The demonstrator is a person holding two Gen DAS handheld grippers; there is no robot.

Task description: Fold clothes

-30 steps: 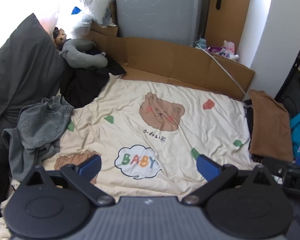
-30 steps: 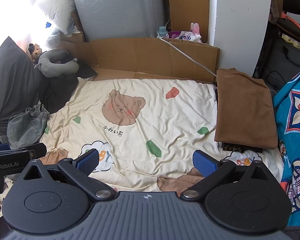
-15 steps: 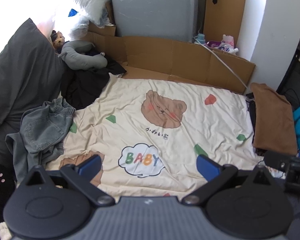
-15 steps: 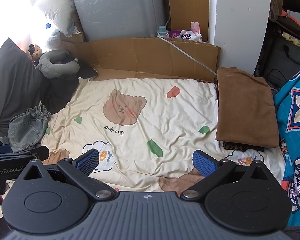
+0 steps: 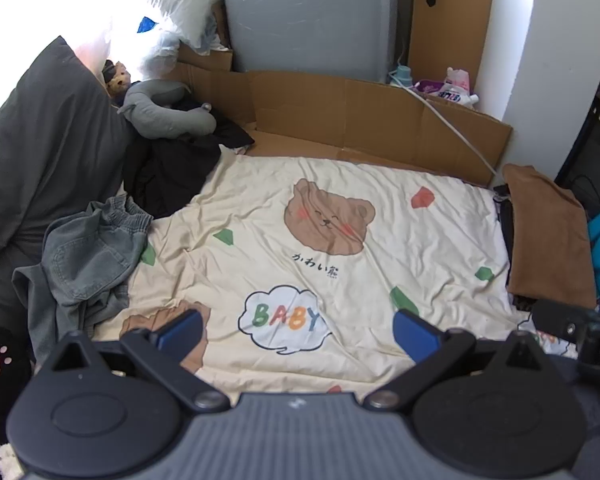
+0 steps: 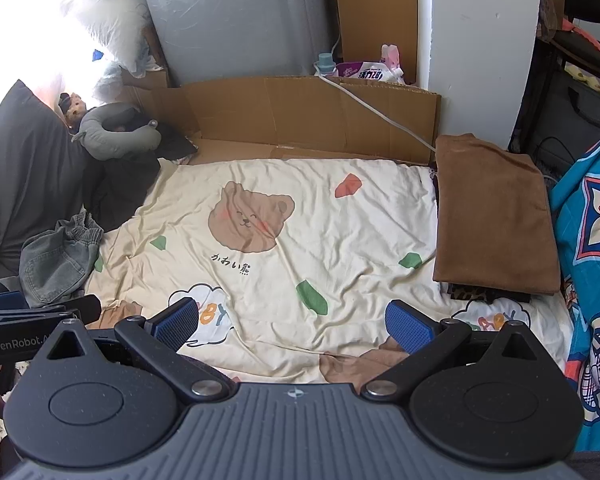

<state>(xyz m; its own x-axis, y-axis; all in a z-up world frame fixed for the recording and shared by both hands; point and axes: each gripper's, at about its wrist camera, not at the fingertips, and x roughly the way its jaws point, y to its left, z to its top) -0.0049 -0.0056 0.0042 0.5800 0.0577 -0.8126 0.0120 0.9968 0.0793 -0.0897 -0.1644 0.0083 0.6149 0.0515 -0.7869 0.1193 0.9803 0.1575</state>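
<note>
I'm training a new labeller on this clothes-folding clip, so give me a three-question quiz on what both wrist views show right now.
1. True or false: the left gripper is shut on the grey denim garment.
2. Multiple choice: the folded brown garment lies A) on the bear print, B) at the right edge of the cream bear blanket, C) on the grey neck pillow.
3. Fill in: the word printed in the cloud near the left gripper's fingers is ____.

Key: 1 false, both grippers, the right gripper included, are open and empty; 2 B; 3 BABY.
</note>
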